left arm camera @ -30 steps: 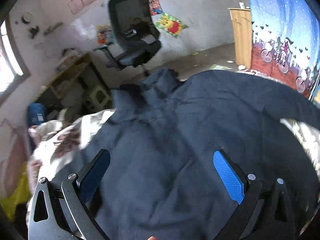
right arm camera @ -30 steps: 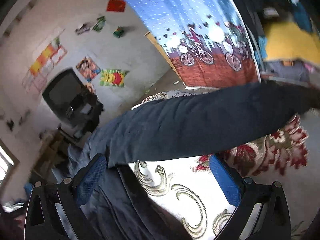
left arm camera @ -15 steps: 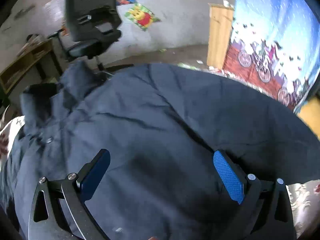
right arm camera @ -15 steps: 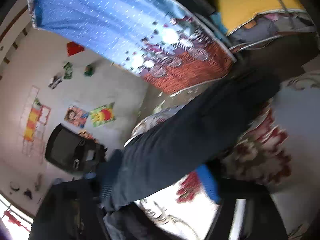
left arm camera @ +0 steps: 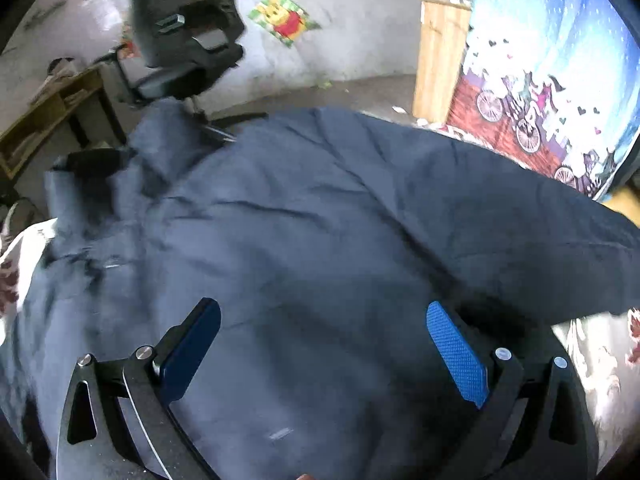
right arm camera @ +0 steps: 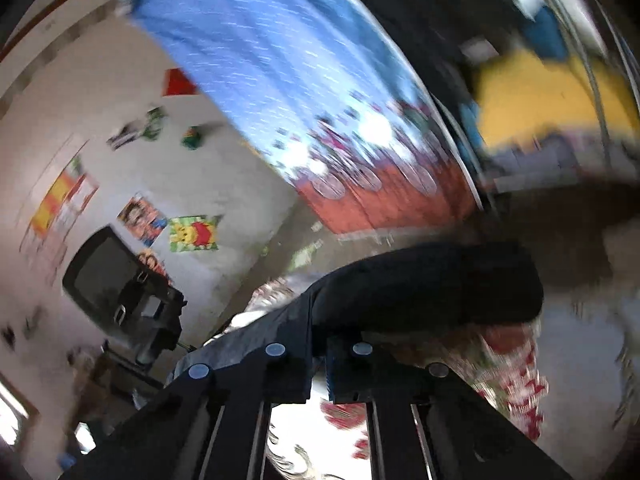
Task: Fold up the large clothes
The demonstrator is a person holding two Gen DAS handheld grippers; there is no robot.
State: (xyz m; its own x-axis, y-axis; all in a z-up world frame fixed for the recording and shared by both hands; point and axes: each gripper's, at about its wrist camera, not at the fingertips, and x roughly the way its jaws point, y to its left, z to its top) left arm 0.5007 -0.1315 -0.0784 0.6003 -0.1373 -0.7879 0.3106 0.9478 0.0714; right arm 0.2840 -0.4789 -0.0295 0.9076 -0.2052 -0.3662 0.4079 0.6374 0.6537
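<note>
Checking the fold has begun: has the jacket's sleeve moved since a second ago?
Yes. The sleeve, now clamped in the right gripper, whose jaws just closed, has lifted off the floral bedspread it lay on.

Gripper [right arm camera: 318, 354]: lower centre, jaws pinched on sleeve
Sleeve [right arm camera: 432, 284]: dark, centre right
Chair [right arm camera: 120, 288]: lower left

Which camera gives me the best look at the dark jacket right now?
The left wrist view: the dark jacket fills most of it, spread out over the patterned bedding, collar and one sleeve visible. The right wrist view is blurred and shows only a sleeve end, pinched in the right tool.
</note>
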